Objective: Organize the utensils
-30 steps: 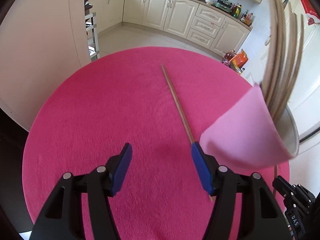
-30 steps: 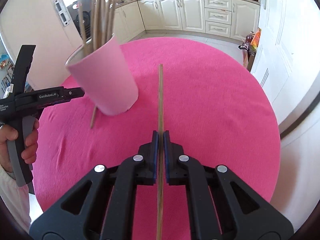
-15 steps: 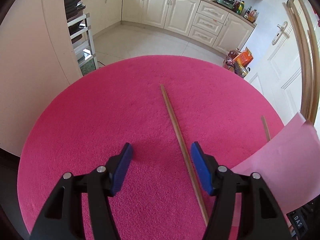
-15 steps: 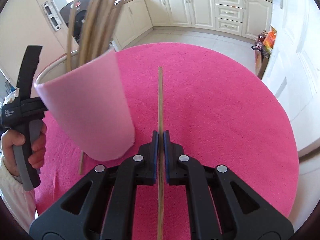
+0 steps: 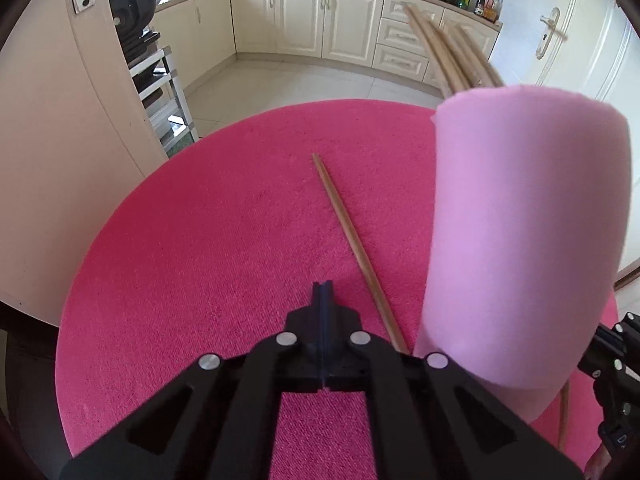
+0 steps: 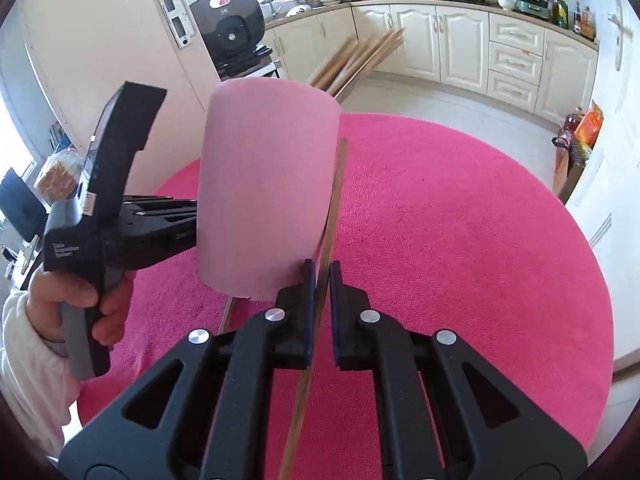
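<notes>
Holder (image 6: 264, 200) pink, chopsticks (image 6: 352, 60) inside; right gripper (image 6: 320, 276) grips chopstick (image 6: 334, 200); left gripper (image 5: 322, 292) closed, empty.

Matt pink felt cup (image 6: 266, 196), wooden chopsticks (image 5: 354, 246), fuzzy cloth table (image 5: 208, 248).

Bright daylight, window glare upper left in right view; soft shadows; strong fisheye bending, dark vignetted corners

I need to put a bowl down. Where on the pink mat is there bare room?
Bare: the wide stretch of mat left of the loose chopstick, out to its edge; also the mat's far right side, beyond the held chopstick. Crowded: around the pink cup, with both chopsticks, the left gripper and the right gripper close by.
</notes>
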